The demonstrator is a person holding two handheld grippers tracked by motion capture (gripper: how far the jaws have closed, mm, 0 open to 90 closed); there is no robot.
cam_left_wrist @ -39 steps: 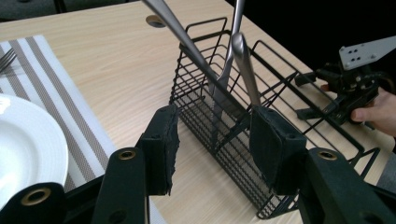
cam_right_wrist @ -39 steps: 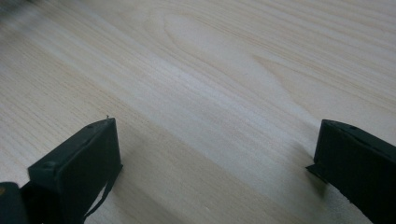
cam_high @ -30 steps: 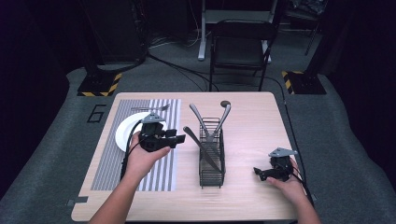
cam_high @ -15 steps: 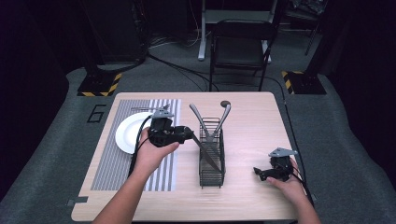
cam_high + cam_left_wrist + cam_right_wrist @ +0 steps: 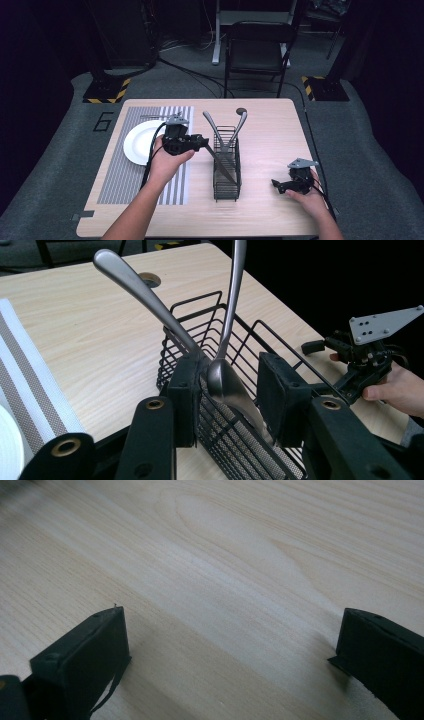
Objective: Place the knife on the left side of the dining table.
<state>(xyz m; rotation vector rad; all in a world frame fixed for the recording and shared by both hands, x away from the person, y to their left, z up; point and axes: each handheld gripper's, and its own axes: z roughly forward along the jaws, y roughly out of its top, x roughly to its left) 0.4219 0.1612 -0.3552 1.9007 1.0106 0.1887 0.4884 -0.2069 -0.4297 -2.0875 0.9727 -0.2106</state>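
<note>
Now left gripper (image 5: 200,142) hovers at wire cutlery basket (image 5: 227,184) mid-table, jaws just closing, knife (image 5: 220,162) between them; pads not seen pressing it, gap remains on one side. Knife blade slants down into basket beside two upright utensils (image 5: 225,127). White plate (image 5: 137,145) on striped placemat (image 5: 112,175) near left hand. Right gripper (image 5: 282,185) rests on table (image 5: 270,125) well right of basket, jaws wide apart, empty.
</note>
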